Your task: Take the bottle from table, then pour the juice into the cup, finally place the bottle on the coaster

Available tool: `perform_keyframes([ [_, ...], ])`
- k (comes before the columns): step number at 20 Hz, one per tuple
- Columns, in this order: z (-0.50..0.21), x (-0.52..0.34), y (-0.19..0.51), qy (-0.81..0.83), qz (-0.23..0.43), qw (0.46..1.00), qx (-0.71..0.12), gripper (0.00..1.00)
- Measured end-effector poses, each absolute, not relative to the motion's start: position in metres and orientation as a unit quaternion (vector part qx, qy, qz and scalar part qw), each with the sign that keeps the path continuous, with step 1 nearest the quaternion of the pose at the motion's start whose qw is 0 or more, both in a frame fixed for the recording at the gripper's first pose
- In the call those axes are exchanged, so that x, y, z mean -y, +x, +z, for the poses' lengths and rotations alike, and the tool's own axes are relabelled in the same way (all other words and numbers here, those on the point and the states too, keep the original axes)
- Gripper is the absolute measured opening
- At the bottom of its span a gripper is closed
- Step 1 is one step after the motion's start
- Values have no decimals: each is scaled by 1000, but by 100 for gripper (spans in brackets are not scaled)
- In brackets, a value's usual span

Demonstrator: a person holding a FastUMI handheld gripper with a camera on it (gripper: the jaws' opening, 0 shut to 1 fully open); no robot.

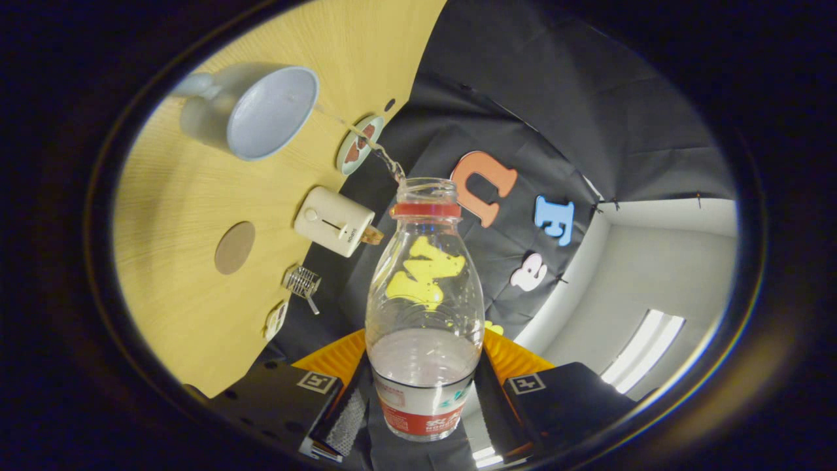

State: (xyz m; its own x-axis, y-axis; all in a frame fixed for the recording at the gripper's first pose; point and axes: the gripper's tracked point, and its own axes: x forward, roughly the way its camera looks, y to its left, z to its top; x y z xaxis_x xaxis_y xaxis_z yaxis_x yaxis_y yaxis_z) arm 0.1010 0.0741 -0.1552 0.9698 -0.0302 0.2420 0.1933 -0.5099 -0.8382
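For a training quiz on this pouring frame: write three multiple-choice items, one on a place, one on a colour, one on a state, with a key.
1. Where is the white toaster?
A. Inside the cup
B. On the table between the brown round coaster and the bottle's mouth
C. Between the jaws

2. What colour is the ring on the bottle neck?
A. Red
B. Green
C. Blue

3. What is the gripper doing?
A. Open, holding nothing
B. Shut on the cup's handle
C. Shut on the bottle, tipped so liquid streams toward the cup

Key:
1 B, the toaster sits on the wooden table beside the brown round coaster.
2 A, a red band circles the neck below the open mouth.
3 C, both jaws press the bottle's labelled base and a thin stream runs to the cup.
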Motion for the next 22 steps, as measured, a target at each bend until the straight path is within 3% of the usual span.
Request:
perform_keyframes([
  [22, -159, -73, 105, -903, -126, 411, 31, 80],
])
